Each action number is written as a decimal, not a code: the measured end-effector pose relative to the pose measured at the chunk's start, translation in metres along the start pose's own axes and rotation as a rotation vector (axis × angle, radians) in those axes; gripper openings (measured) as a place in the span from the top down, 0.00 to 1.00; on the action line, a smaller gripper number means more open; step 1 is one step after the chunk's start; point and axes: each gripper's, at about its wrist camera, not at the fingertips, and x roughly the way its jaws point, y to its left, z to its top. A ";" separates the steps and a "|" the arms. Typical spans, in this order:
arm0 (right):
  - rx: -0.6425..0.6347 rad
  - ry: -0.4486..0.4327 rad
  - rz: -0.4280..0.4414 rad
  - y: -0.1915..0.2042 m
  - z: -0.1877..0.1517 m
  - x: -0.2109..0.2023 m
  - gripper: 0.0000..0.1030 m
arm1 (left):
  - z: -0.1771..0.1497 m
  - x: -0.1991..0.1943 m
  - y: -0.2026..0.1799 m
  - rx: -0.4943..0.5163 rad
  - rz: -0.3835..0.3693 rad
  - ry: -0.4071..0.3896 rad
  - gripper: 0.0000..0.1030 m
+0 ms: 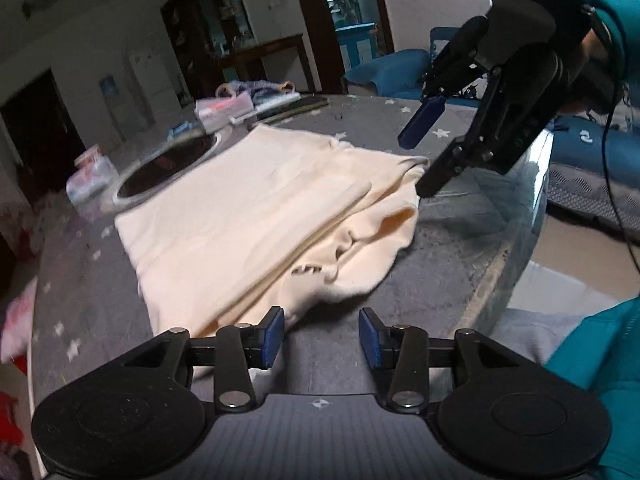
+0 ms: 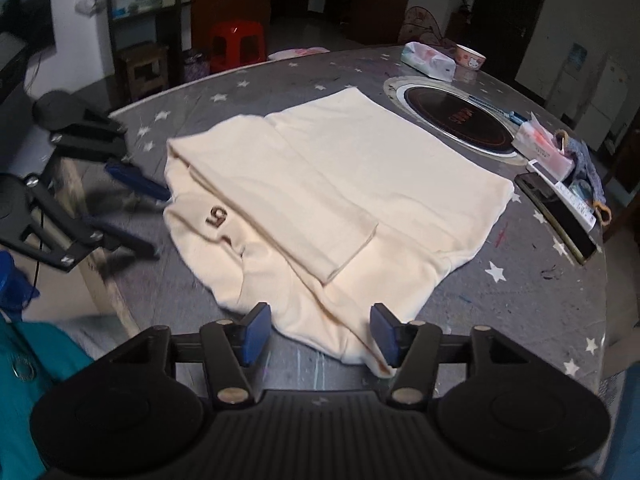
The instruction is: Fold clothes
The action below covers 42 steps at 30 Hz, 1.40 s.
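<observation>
A cream garment (image 1: pixel 256 216) lies partly folded on the grey star-patterned table (image 1: pixel 420 268), a sleeve laid across its body. In the right wrist view the same garment (image 2: pixel 340 184) shows a brown "5" mark near its left edge. My left gripper (image 1: pixel 321 336) is open just short of the garment's near edge, nothing between its fingers. My right gripper (image 2: pixel 319 334) is open low over the garment's near corner, not closed on it. From the left wrist view the right gripper (image 1: pixel 420 160) hangs open above the garment's far right edge. The left gripper (image 2: pixel 136 212) appears blurred at the garment's left.
A round induction hob (image 2: pixel 460 120) is set into the table beyond the garment. Tissue packs (image 2: pixel 428 60), a bowl (image 2: pixel 471 57), a phone (image 2: pixel 556 216) and small boxes (image 2: pixel 544 148) crowd the far right rim. A red stool (image 2: pixel 238 46) stands behind. A teal sleeve (image 1: pixel 612 40) holds the right gripper.
</observation>
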 end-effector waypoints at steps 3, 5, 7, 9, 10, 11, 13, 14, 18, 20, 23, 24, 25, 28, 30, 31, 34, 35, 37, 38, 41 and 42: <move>-0.057 0.001 -0.018 0.007 -0.004 -0.003 0.41 | 0.003 0.003 -0.004 0.017 0.012 -0.024 0.64; -0.100 -0.002 -0.024 0.013 -0.007 -0.004 0.33 | 0.007 0.004 -0.001 0.006 0.022 -0.032 0.78; -0.150 -0.007 -0.028 0.019 -0.009 -0.003 0.30 | 0.012 0.004 0.005 -0.017 0.022 -0.042 0.85; -0.191 -0.018 -0.031 0.026 -0.010 -0.001 0.30 | 0.019 0.004 0.014 -0.048 0.021 -0.057 0.86; -0.212 -0.023 -0.032 0.029 -0.011 0.000 0.29 | 0.022 0.004 0.018 -0.063 0.020 -0.065 0.87; -0.232 -0.029 -0.033 0.032 -0.011 0.001 0.29 | 0.025 0.004 0.024 -0.091 0.012 -0.071 0.87; -0.259 -0.053 -0.030 0.038 -0.009 0.007 0.29 | 0.031 0.009 0.038 -0.144 -0.001 -0.073 0.88; -0.271 -0.064 -0.035 0.039 -0.007 0.010 0.29 | 0.034 0.012 0.044 -0.165 -0.003 -0.072 0.88; -0.298 -0.115 -0.052 0.044 0.002 0.025 0.32 | 0.040 0.023 0.062 -0.233 -0.031 -0.063 0.89; -0.318 -0.129 -0.060 0.045 0.005 0.032 0.39 | 0.039 0.025 0.065 -0.244 -0.038 -0.059 0.89; -0.321 -0.133 -0.052 0.042 0.011 0.040 0.56 | 0.036 0.025 0.069 -0.261 -0.064 -0.056 0.88; -0.312 -0.126 -0.039 0.040 0.013 0.043 0.60 | 0.035 0.023 0.069 -0.260 -0.064 -0.058 0.88; -0.285 -0.112 -0.013 0.034 0.017 0.045 0.65 | 0.032 0.019 0.067 -0.249 -0.063 -0.061 0.84; -0.172 -0.093 0.052 0.017 0.026 0.045 0.75 | 0.027 0.016 0.063 -0.209 -0.044 -0.063 0.76; -0.136 -0.096 0.069 0.009 0.030 0.043 0.82 | 0.024 0.016 0.060 -0.180 -0.025 -0.062 0.64; -0.118 -0.098 0.078 0.006 0.032 0.043 0.82 | 0.022 0.016 0.059 -0.166 -0.016 -0.061 0.58; -0.063 -0.103 0.104 -0.005 0.039 0.040 0.84 | 0.018 0.016 0.054 -0.123 0.012 -0.059 0.54; -0.045 -0.105 0.112 -0.009 0.041 0.039 0.85 | 0.016 0.016 0.052 -0.108 0.021 -0.058 0.54; -0.018 -0.098 0.122 -0.013 0.044 0.040 0.86 | 0.013 0.016 0.049 -0.079 0.039 -0.057 0.54; -0.013 -0.098 0.124 -0.014 0.046 0.040 0.86 | 0.011 0.016 0.048 -0.065 0.048 -0.056 0.54; -0.005 -0.104 0.120 -0.015 0.046 0.036 0.87 | 0.007 0.016 0.043 -0.022 0.076 -0.054 0.54; 0.000 -0.106 0.119 -0.016 0.046 0.036 0.87 | 0.005 0.016 0.041 -0.007 0.085 -0.053 0.54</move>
